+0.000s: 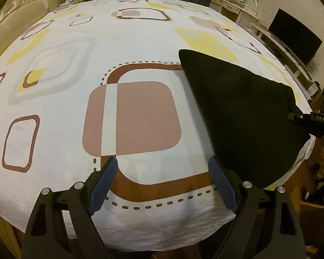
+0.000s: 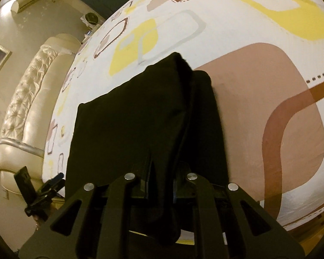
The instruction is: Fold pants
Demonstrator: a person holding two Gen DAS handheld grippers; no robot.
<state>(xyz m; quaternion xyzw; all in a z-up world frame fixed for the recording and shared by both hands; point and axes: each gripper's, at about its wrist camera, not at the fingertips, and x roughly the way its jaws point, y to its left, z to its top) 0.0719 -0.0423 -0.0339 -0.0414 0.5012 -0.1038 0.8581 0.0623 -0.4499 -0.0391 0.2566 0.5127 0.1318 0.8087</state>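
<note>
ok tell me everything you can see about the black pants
The black pants look like soft, matte fabric, already folded into a thick layered bundle. One end rests on the patterned bedsheet near the bed's edge; the other is pinched and raised by the right gripper, whose jaws are shut on a bunched fold. A seam runs along the top layer. The open left gripper is apart from them.

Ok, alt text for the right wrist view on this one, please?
The right gripper is clamped shut on a bunched fold of black pants, which drape away from the camera over a white bedsheet printed with yellow, brown and pink rounded squares. At lower left the other gripper shows by the bed's edge, with a cream tufted headboard beyond.
</note>
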